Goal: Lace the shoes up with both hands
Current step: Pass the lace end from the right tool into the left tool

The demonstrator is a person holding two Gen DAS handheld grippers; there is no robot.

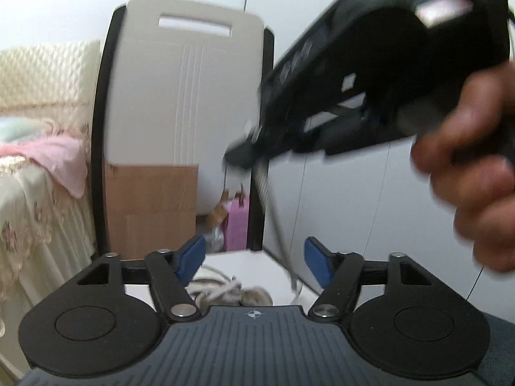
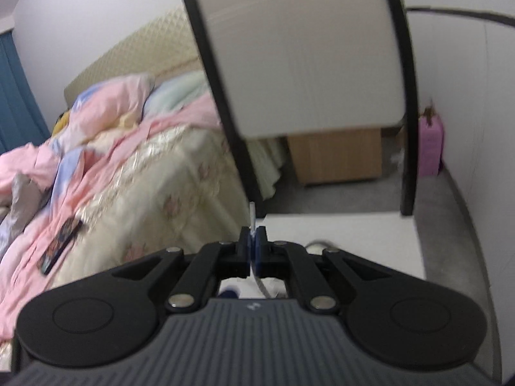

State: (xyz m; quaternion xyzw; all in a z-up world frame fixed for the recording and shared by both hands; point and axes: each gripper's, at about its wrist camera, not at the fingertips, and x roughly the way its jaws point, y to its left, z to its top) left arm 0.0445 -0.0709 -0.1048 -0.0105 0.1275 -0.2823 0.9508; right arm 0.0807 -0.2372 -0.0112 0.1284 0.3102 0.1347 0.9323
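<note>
Left gripper (image 1: 256,259): jaws apart, blue pads clear of everything, nothing between them. Right gripper (image 2: 254,247): jaws closed on the white shoelace (image 2: 252,215), whose stiff tip projects just beyond the pads. The lace hangs from it toward the shoe (image 1: 225,291), which lies on the white table (image 1: 254,262), near and below the left gripper. A chair (image 2: 305,54) stands at the far side.

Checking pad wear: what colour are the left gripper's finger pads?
Blue pads, clearest in the left wrist view.

A home bedroom: unmade bed (image 2: 135,160) with pink bedding (image 2: 106,112), padded headboard (image 2: 135,51), wooden nightstand (image 2: 334,154).
</note>
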